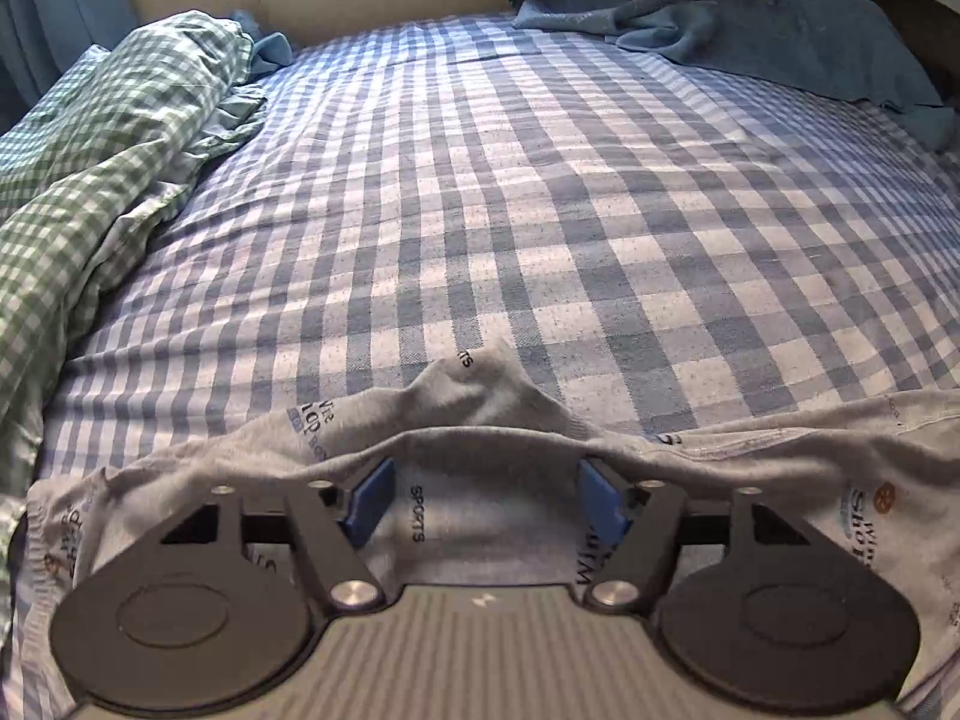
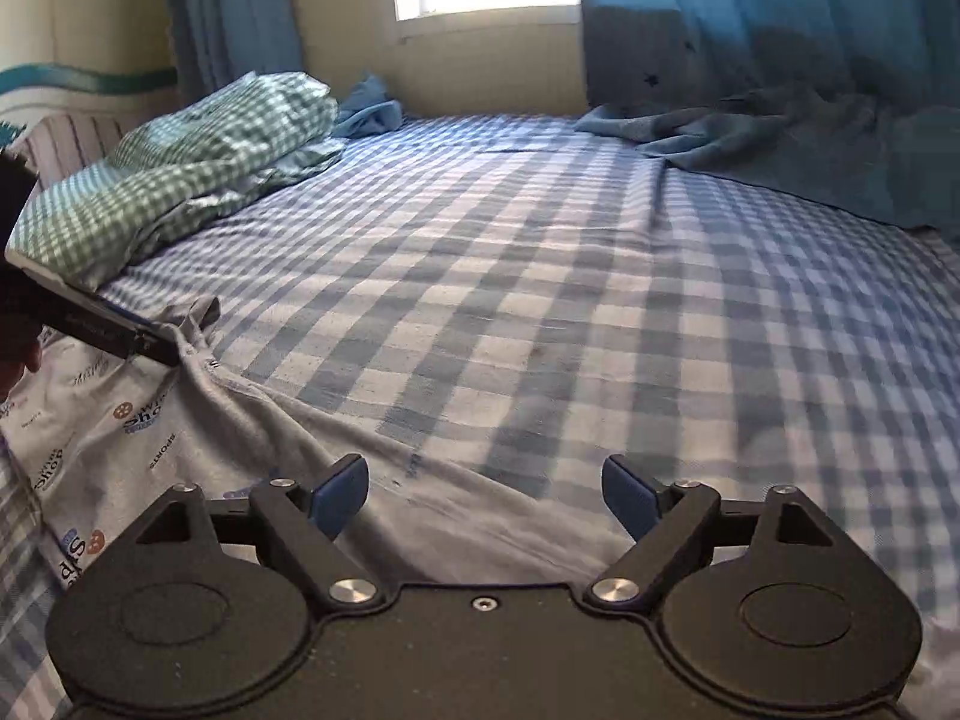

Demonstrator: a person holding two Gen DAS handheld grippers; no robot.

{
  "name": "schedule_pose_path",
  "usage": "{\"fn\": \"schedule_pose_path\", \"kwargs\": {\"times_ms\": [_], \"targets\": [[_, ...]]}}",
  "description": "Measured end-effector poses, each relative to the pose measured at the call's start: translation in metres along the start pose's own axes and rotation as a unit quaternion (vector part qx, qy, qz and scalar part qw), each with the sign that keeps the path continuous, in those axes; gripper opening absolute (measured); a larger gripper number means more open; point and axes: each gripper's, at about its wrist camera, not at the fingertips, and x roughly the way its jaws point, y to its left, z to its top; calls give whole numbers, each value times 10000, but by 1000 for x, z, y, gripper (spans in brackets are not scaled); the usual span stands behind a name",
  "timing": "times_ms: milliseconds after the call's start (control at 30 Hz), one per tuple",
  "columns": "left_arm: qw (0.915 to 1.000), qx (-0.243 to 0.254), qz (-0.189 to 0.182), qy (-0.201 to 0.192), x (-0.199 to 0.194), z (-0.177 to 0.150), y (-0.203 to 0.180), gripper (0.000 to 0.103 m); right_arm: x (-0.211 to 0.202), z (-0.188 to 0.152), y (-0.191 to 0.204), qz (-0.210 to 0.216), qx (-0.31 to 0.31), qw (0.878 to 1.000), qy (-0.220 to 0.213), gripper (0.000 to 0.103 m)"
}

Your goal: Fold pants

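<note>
Two grippers, both with jaws spread wide and clamping nothing: the left gripper (image 1: 486, 501) straddles a raised ridge of the grey printed pants (image 1: 480, 420), cloth lying between its blue pads (image 1: 372, 501) without being pinched, while the right gripper (image 2: 486, 498) hovers over the pants' far edge. The pants lie stretched along the near side of the bed (image 1: 540, 210), on the blue checked sheet, probably laid flat there so a clean fold line can be set across open bedding.
</note>
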Motion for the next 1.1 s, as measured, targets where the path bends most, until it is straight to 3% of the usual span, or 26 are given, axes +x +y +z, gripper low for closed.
{"fn": "schedule_pose_path", "kwargs": {"times_ms": [67, 133, 233, 300, 367, 433, 500, 567, 633, 700, 767, 867, 967, 1100], "targets": [[9997, 44, -86, -215, -20, -10, -20, 86, -40, -18, -18, -416, 368, 9982, -243, 96], [9983, 260, -343, -394, -37, -16, -52, 89, -75, -39, -38, -807, 740, 9933, -360, 96], [9910, 808, -830, -675, -48, -28, -117, 95, -106, -69, -67, -1336, 1189, 9837, -204, 96], [9856, 1268, -1005, -500, -38, -37, -161, 96, -114, -88, -84, -1743, 1256, 9766, -75, 96], [9794, 1811, -884, -159, -22, -48, -192, 94, -115, -105, -103, -2372, 1099, 9650, 212, 93], [9764, 2038, -694, -187, -21, -53, -202, 94, -128, -113, -126, -2604, 1345, 9559, 186, 91], [9730, 2184, -715, -230, -29, -46, -209, 95, -151, -121, -146, -2503, 1763, 9519, -92, 91], [9708, 2184, -900, -417, -40, -33, -219, 97, -164, -126, -153, -2172, 1954, 9561, -215, 92], [9653, 2134, -1278, -791, -50, -15, -237, 103, -174, -130, -159, -1303, 2353, 9621, -462, 92], [9558, 2149, -1694, -1076, -50, 4, -263, 103, -174, -132, -163, -465, 2847, 9554, -639, 96], [9447, 2257, -2109, -1104, -42, 22, -293, 103, -170, -137, -164, -62, 3187, 9456, -650, 98], [9271, 2529, -2580, -995, -18, 37, -341, 103, -160, -144, -167, -54, 3521, 9345, -525, 98], [9128, 2886, -2827, -597, 9, 38, -379, 103, -156, -144, -169, -38, 3617, 9303, -616, 100], [9097, 2966, -2906, -76, 40, 41, -406, 103, -150, -143, -172, -122, 3812, 9213, -763, 100]]}}
